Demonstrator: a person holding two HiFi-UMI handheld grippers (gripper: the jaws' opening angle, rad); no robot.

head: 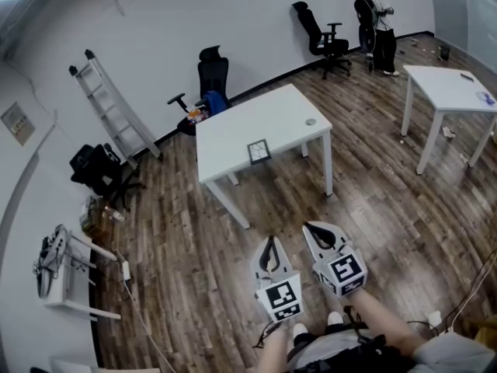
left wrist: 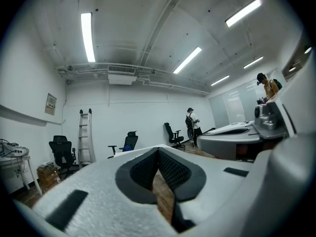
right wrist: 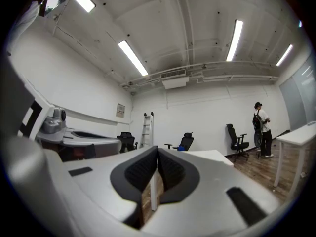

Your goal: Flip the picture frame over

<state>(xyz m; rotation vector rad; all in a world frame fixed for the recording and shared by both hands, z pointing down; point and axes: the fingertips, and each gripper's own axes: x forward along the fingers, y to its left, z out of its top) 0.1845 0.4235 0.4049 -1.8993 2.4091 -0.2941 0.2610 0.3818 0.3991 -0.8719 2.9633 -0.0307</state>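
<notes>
A small dark-rimmed picture frame (head: 258,151) lies flat near the front edge of a white table (head: 233,130) in the head view. Both grippers are held level over the wooden floor, well short of the table and side by side. My left gripper (head: 269,243) is shut with nothing in it, and its jaw tips meet in the left gripper view (left wrist: 158,151). My right gripper (head: 308,226) is shut and empty too, its tips together in the right gripper view (right wrist: 157,150). The frame is hidden in both gripper views.
A small round object (head: 311,121) rests on the table's right side. Behind it stand a black chair (head: 210,80), a ladder (head: 112,107) against the wall and another chair (head: 322,37). A person (head: 377,22) stands far right near a second white table (head: 450,92).
</notes>
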